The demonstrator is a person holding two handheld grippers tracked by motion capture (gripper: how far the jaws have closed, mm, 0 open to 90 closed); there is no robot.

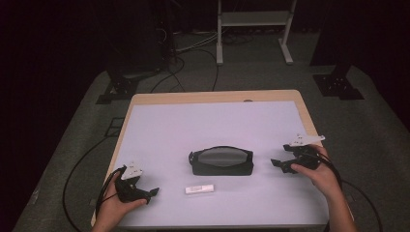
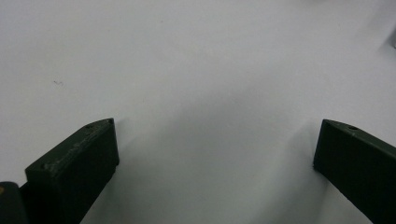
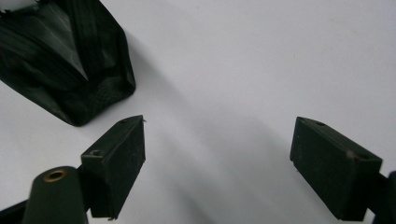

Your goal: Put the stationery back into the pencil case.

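Left claw (image 1: 153, 192) gaping, empty, low near counter's (image 1: 159, 125) front-left corner; right claw (image 1: 274, 164) likewise spread — poised beside black pouch (image 1: 221, 161), mid-counter. White tube (image 1: 199, 189) just front of pouch — presumably awaiting packing.

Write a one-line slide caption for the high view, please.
Two open tools, left and right, flank a black pouch and a small white stick.

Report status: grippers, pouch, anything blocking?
Left gripper open, empty, near table edge. Right gripper open, empty, just right of black pouch, not touching. Small white tube lies in front of pouch. Nothing in the way.
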